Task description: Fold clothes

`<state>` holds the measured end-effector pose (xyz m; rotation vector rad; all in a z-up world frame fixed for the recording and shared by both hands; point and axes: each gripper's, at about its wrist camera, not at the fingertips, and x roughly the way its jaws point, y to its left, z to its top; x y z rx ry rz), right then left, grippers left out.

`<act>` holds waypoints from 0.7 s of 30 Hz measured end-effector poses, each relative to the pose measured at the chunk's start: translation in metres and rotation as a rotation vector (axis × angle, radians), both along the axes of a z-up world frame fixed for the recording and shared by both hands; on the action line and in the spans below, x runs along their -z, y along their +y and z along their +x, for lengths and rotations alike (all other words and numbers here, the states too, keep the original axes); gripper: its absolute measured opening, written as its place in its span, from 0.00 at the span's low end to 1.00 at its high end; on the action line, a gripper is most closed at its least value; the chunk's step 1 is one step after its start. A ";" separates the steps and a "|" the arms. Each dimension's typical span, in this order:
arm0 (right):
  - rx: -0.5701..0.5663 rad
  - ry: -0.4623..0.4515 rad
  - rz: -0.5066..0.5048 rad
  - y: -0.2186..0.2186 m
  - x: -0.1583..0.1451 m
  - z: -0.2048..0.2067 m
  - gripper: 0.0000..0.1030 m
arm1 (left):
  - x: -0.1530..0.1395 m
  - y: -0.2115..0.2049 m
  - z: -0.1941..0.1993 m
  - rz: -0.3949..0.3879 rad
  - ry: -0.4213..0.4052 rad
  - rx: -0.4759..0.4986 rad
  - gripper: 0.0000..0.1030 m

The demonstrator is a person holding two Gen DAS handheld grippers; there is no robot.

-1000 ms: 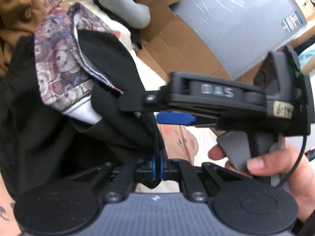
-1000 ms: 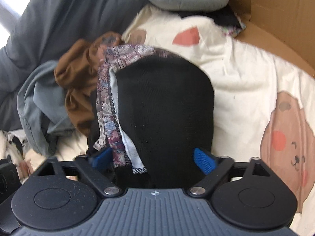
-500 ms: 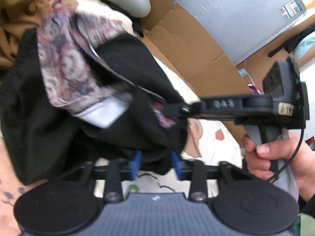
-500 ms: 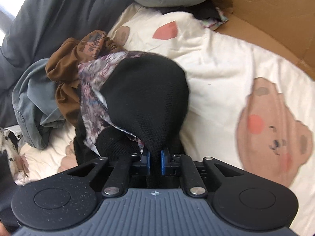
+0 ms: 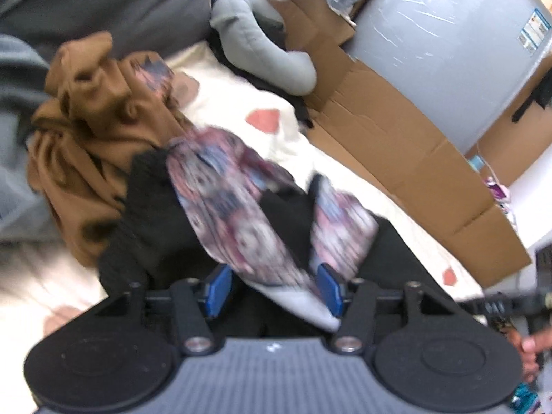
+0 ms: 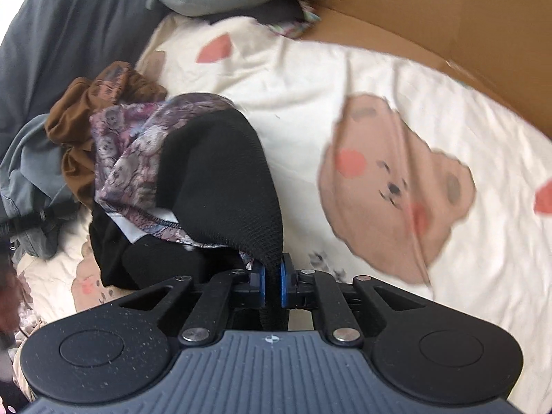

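Lying limp on the bed [image 6: 310,79], the soft black garment [image 6: 220,179] is bunching between the clamped right tongs [image 6: 272,284], best gripped at its hem, while the left tongs [image 5: 272,291] are opening around its patterned lining [image 5: 234,214].

I see a bed with a cream bear-print sheet [image 6: 379,110], flattened cardboard [image 5: 396,131] along its far edge, and a grey plastic-wrapped panel [image 5: 448,51] behind it.
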<state>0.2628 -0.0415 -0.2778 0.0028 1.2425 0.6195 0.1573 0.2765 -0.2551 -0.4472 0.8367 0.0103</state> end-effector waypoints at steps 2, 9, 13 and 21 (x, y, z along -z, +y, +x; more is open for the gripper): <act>0.014 0.016 -0.008 -0.008 0.006 -0.004 0.06 | -0.002 0.008 0.002 0.039 -0.009 -0.007 0.60; 0.042 0.090 -0.038 -0.027 0.028 -0.020 0.07 | -0.015 0.020 0.025 0.129 -0.051 -0.013 0.77; 0.030 0.104 -0.061 -0.027 0.031 -0.024 0.18 | -0.014 0.018 0.052 0.151 -0.072 0.032 0.80; 0.078 0.074 0.035 -0.029 0.009 -0.007 0.54 | 0.003 0.005 0.089 0.177 -0.061 0.096 0.80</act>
